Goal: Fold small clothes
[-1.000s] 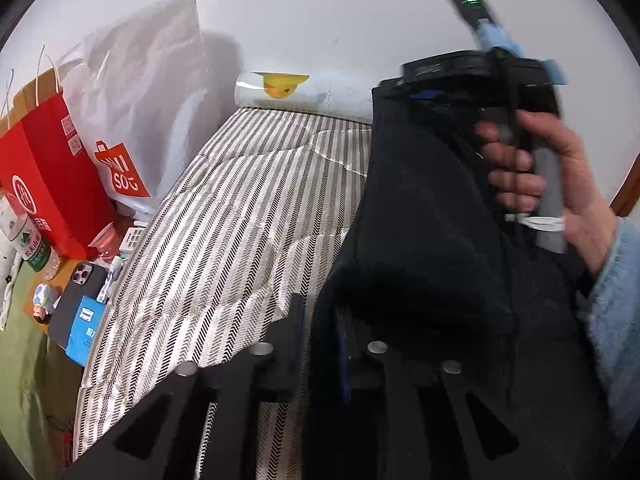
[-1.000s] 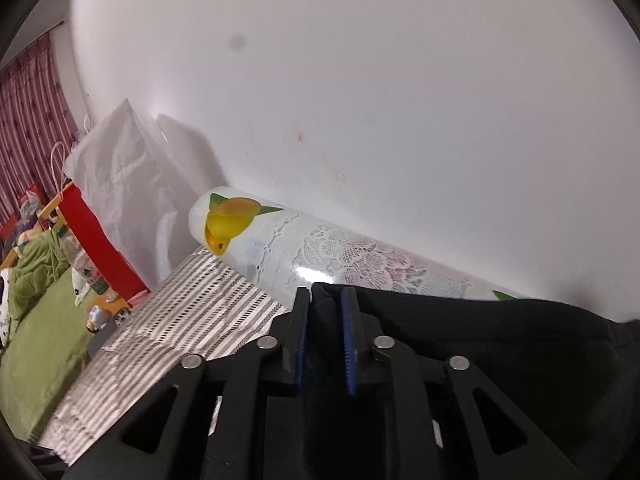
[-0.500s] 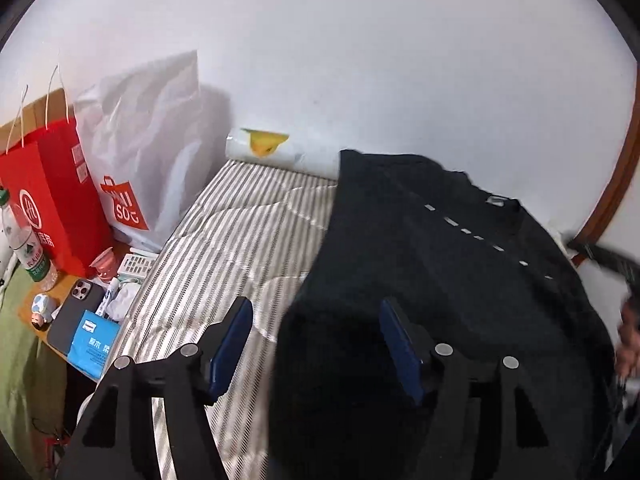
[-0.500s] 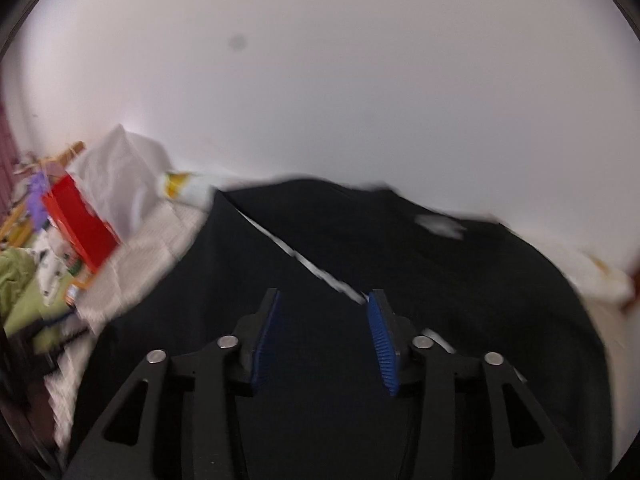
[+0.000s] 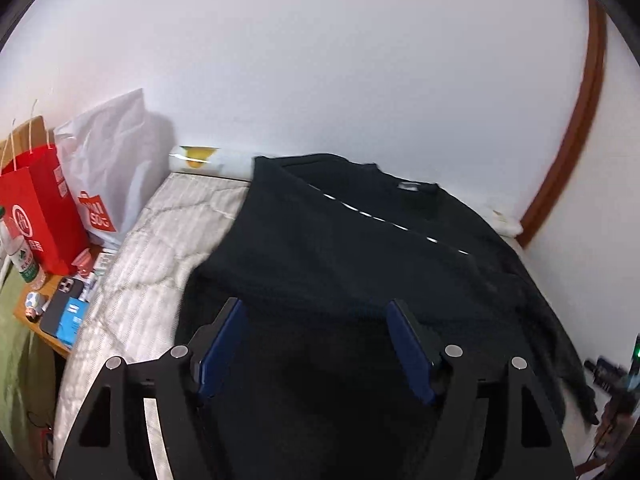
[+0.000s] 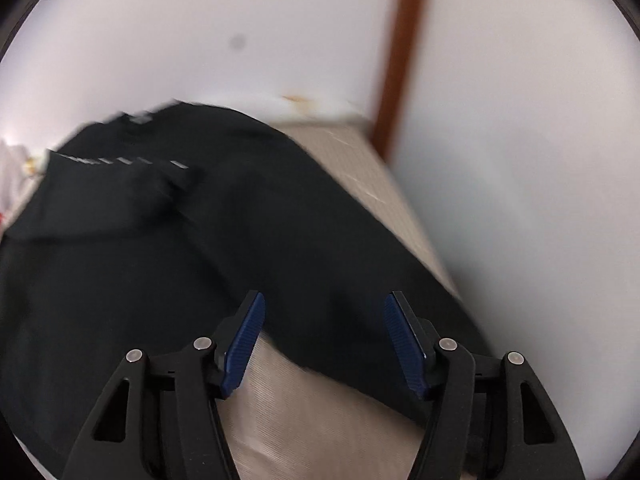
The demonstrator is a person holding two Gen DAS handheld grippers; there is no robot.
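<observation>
A black knit sweater (image 5: 360,264) lies spread over the striped mattress (image 5: 160,240), its collar toward the wall and one side folded across with a dashed white seam showing. My left gripper (image 5: 316,312) hovers over its near part, jaws opening, nothing pressed between the blue pads. In the right wrist view the same sweater (image 6: 200,240) covers the mattress (image 6: 320,420). My right gripper (image 6: 324,308) hangs over its right-hand edge, jaws opening and holding nothing. The right wrist view is blurred by motion.
A red paper bag (image 5: 36,208) and a white shopping bag (image 5: 108,168) stand left of the bed. A phone (image 5: 60,300), a bottle and small items lie on a side table. A rolled sheet (image 5: 208,160) lies against the wall. A brown door frame (image 5: 576,120) rises at right.
Both grippers let go of the sweater and opened. It dropped from hanging in the air to lying flat on the mattress. The right gripper swung far to the right; the left drew back and up.
</observation>
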